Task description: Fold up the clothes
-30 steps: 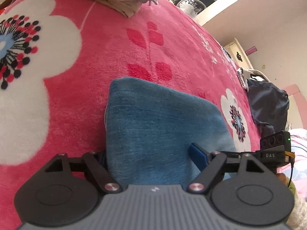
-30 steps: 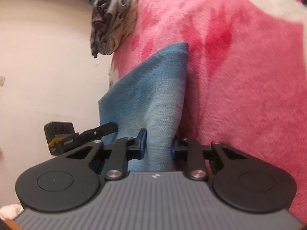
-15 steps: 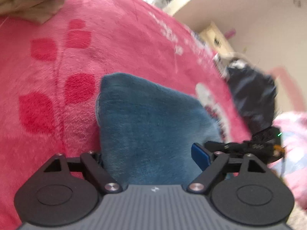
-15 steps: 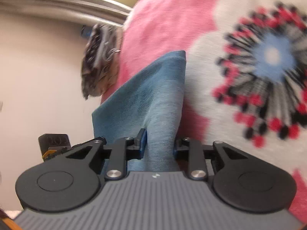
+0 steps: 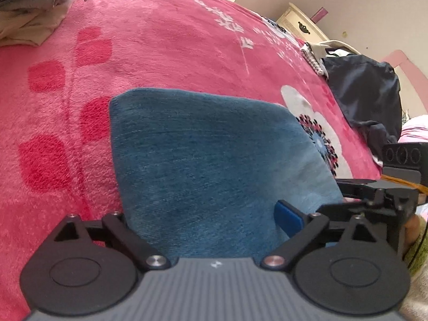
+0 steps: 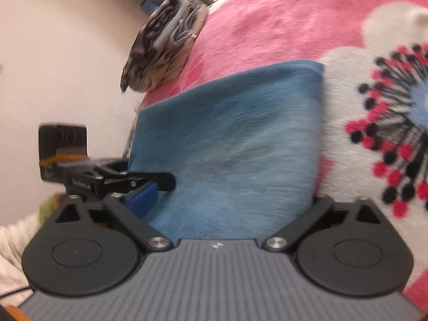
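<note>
Both the left claw (image 5: 206, 214) and right claw (image 6: 232, 200) stand wide apart around the blue cloth (image 5: 214, 160). A dark garment (image 5: 366, 93) lies ahead-right of the left claw, with bare pink blanket (image 5: 160, 40) ahead.

We count one folded blue garment (image 5: 211, 160) on the pink blanket (image 5: 165, 42), and two grippers, ours on the left (image 5: 203, 224) and ours on the right (image 6: 227, 206). Toward the blanket's far edges we count three other piles: one beige and grey heap (image 5: 29, 13), one dark navy garment (image 5: 366, 91) and one black-and-white patterned bundle (image 6: 163, 45). We make out two white flowers, one per view (image 5: 315, 125) (image 6: 379, 101)
</note>
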`<state>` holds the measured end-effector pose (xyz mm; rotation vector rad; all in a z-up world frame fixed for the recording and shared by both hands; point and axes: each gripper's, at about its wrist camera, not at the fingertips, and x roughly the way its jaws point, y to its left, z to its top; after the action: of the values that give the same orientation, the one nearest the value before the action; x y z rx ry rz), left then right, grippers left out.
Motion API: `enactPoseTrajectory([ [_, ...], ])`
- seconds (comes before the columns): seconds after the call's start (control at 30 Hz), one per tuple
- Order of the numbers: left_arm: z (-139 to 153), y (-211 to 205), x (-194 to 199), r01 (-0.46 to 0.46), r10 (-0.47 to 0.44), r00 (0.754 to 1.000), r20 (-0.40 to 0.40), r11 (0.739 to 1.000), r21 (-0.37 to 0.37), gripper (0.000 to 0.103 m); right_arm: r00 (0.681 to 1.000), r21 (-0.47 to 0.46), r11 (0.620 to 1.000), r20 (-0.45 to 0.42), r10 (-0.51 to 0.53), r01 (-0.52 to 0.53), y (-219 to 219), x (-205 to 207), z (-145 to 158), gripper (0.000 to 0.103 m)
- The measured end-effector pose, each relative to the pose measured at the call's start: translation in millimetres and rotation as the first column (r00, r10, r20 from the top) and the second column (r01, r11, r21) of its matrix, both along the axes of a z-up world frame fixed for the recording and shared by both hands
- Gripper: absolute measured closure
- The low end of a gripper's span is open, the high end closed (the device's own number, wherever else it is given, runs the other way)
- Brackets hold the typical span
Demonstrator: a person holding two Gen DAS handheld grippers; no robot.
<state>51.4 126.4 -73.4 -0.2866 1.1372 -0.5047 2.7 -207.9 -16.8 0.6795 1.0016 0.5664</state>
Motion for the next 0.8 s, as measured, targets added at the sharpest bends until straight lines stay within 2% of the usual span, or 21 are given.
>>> enactPoseTrajectory([
  [0.3,1.7,-3.1,0.1,-0.003,0.003,1.000,-0.017,1.000,0.023,0.005,1.000,-0.033,0.999,0.016,-0.011,0.012,14.5,-2.0,7.5,0.001],
  [0.53,1.5,-4.3,4.5,0.008,-0.007,0.999,-0.043,1.000,0.023,0.000,0.997,0.035,0.997,0.021,-0.069,0.068,7.7,-7.9,3.2,0.001],
  [0.7,1.6,-6.6,5.3,0.003,-0.001,0.999,-0.052,0.999,0.041,0.000,0.996,0.038,0.995,0.009,-0.090,0.089,8.0,-9.3,3.6,0.001],
  [0.8,1.7,-8.7,5.0,0.005,-0.002,0.999,-0.050,0.999,0.053,0.000,0.995,0.009,0.995,-0.009,-0.094,0.095,11.3,-8.3,5.7,0.001],
])
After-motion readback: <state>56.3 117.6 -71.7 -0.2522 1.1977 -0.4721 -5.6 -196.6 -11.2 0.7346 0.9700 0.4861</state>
